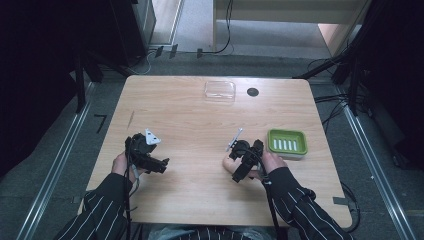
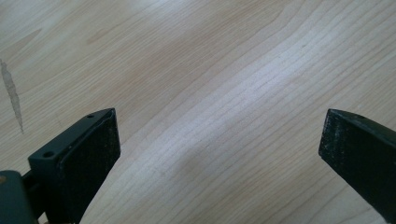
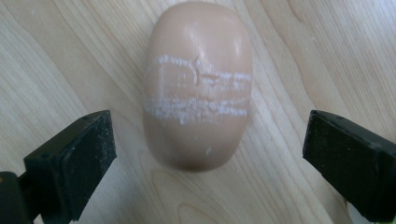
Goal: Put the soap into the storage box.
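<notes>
Right claw (image 3: 205, 154) spread wide, straddling soap (image 3: 198, 84), untouching.

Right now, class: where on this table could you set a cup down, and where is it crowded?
Free: the middle of the table, between the clear lid and both grippers. Crowded: around the right gripper, with soap and green dish.

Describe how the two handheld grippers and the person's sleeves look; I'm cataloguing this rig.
Both the left gripper and the right gripper are black, with two flat rectangular jaws. A grey three-cornered plate tops the left gripper. Black cables trail from each. The sleeves are dark with thin white pinstripes.
</notes>
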The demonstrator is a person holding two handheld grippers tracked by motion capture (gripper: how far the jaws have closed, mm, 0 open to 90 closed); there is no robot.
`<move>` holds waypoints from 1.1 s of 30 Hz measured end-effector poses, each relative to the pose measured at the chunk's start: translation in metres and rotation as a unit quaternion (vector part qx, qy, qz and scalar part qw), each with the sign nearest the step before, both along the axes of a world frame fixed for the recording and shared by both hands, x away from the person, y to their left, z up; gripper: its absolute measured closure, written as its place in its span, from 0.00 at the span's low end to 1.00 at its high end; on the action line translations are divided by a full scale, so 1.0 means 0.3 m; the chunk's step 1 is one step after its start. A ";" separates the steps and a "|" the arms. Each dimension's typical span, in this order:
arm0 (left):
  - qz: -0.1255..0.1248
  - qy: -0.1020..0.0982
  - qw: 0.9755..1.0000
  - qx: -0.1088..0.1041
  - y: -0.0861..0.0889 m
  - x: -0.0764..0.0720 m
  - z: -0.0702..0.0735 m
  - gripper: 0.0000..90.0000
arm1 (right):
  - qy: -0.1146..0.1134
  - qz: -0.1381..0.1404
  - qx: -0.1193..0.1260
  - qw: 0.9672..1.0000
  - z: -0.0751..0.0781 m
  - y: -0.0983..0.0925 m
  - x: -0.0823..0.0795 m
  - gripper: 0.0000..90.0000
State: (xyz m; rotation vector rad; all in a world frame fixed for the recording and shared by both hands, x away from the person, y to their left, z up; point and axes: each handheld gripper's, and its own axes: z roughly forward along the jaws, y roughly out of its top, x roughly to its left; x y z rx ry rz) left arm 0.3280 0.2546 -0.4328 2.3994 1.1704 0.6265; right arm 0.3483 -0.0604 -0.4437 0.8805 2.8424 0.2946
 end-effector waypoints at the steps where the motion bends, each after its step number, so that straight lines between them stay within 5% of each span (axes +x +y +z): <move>1: -0.001 0.000 1.000 -0.002 0.001 0.001 0.000 0.00 | 0.002 -0.001 -0.002 1.000 0.000 0.006 0.004 0.03; 21: -0.005 -0.002 1.000 -0.003 -0.007 0.002 0.001 0.00 | 0.014 0.015 -0.007 1.000 -0.025 0.044 0.044 0.05; 33: -0.004 0.000 1.000 -0.002 -0.009 0.002 0.000 0.00 | 0.012 0.009 0.001 1.000 -0.036 0.042 0.058 0.16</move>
